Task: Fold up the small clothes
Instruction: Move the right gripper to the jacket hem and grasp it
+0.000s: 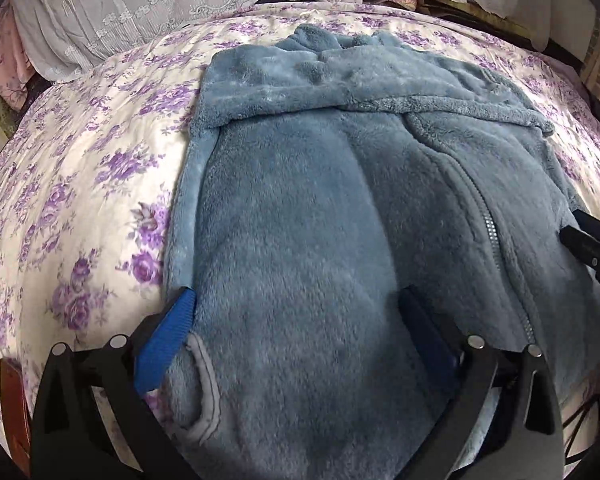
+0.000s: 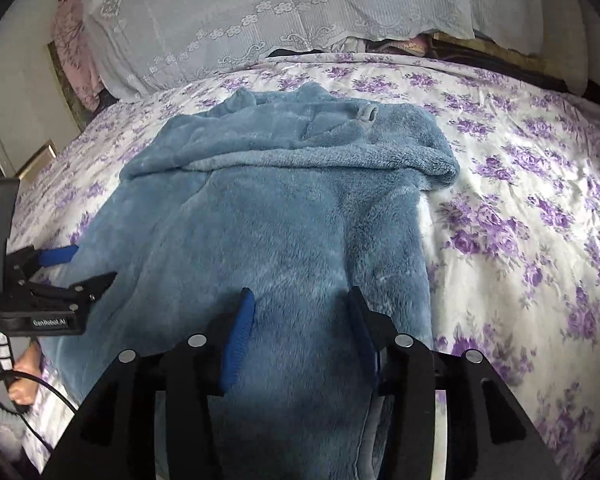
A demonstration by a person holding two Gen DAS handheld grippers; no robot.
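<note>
Fluffy fleece jacket (image 1: 320,220), matt cotton bedspread (image 1: 100,152)

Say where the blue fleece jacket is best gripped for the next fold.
Probably at the near hem of the jacket, one gripper toward each bottom corner, coming in from the near edge of the bed. The jacket lies flat, hood at the far end and folded forward, so the hem is the free edge to lift.

Two close wrist views, angled down, sharing the blue fleece garment (image 1: 320,208).

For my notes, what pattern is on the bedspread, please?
Purple flowers on white bedspread; right wrist view.
</note>
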